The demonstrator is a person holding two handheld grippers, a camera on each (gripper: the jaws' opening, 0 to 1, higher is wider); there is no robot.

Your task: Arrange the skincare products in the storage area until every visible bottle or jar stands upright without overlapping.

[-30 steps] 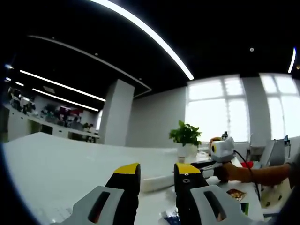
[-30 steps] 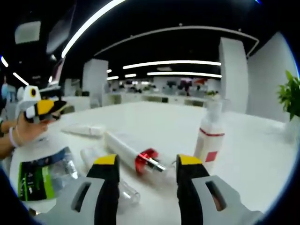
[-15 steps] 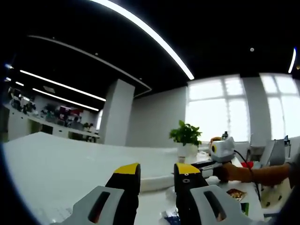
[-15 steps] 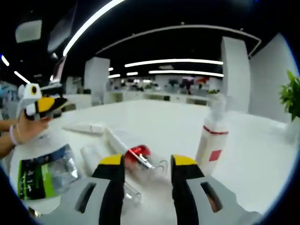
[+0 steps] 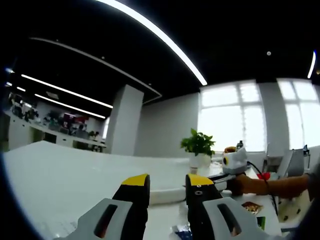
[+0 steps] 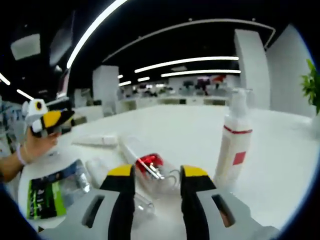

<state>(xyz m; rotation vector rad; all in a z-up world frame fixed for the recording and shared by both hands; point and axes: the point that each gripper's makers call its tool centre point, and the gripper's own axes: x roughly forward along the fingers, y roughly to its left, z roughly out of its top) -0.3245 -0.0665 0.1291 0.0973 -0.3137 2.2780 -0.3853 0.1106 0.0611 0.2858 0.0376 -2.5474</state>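
Right gripper view, red-collared bottle point(image 6: 150, 167) lying between parted fingers point(image 6: 122, 182), left gripper point(image 5: 167, 187) parted.

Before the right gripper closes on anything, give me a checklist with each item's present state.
1. Right gripper open: ok, its jaws stand apart.
2. Lying bottle with the red collar lined up between the jaws: ok, its red collar shows in the gap.
3. Jaws touching that bottle: cannot tell from this angle.
4. White pump bottle upright and apart from the lying bottle: ok.
5. Left gripper out of the way: ok, in the right gripper view it is held off to the side in a hand.
6. Every product upright: not ok, the white tube and the red-collared bottle lie flat.
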